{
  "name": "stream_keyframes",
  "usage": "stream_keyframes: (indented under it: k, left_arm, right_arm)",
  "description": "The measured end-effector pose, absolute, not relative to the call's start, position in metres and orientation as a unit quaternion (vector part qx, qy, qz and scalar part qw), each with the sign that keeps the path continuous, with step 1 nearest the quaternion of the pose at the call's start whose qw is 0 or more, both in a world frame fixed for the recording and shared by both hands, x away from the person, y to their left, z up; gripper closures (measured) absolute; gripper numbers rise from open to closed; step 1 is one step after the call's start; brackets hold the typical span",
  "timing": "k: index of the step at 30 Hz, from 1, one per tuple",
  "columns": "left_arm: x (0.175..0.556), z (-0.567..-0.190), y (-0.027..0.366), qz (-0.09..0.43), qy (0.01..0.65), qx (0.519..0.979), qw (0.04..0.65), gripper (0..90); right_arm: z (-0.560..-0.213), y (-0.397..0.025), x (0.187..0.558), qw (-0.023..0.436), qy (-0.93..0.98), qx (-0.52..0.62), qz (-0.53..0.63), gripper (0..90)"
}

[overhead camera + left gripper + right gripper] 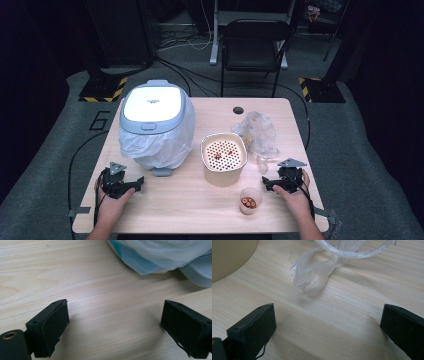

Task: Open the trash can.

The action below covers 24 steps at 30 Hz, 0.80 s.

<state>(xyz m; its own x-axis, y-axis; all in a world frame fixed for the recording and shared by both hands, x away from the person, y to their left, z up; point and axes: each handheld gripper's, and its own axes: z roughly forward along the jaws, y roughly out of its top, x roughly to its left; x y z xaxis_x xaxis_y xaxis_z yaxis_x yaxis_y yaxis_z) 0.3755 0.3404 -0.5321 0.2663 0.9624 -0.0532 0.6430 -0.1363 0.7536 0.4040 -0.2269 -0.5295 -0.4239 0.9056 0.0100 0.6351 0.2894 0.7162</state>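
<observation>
Your left gripper (131,186) rests on the table (175,200) at the near left, jaws spread wide and holding nothing. In the left gripper view only bare wood lies between them, with the bin's white liner (160,255) just ahead. That spot reads as a parked, ready pose, close enough to steady the bin (152,120) or press its lid when waste has to go in.

The bin stands at the far left, lid shut, its liner draped over the sides so scraps would stay inside the bag.

At the centre sits the beige strainer (224,157), upright, with a few reddish bits on its perforated insert. It stands between bin and cup, likely so either hand can reach it.

Near right of the strainer stands the small clear cup (249,200), upright, with reddish pieces in it, just left of your right hand (295,197).

Your right gripper (270,184) lies on the table at the near right, also wide open and empty. Its jaws point toward the crumpled clear bag (257,132); in the right gripper view a twisted tail of that bag (312,280) lies just ahead of them, apart from both. I judge the bag or the cup is your next pick.
</observation>
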Motion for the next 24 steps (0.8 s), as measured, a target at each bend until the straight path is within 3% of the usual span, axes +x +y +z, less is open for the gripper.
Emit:
stream_keyframes:
  k: [20, 24]
  left_arm:
    - [0.370, -0.531, 0.331, 0.250, 0.578, 0.708, 0.318, 10.1]
    - [0.368, -0.530, 0.332, 0.256, 0.585, 0.699, 0.321, 15.4]
  right_arm:
    - [-0.529, -0.227, 0.404, 0.203, 0.778, 0.495, 0.331, 0.0]
    - [-0.530, -0.227, 0.404, 0.204, 0.777, 0.494, 0.332, 0.0]
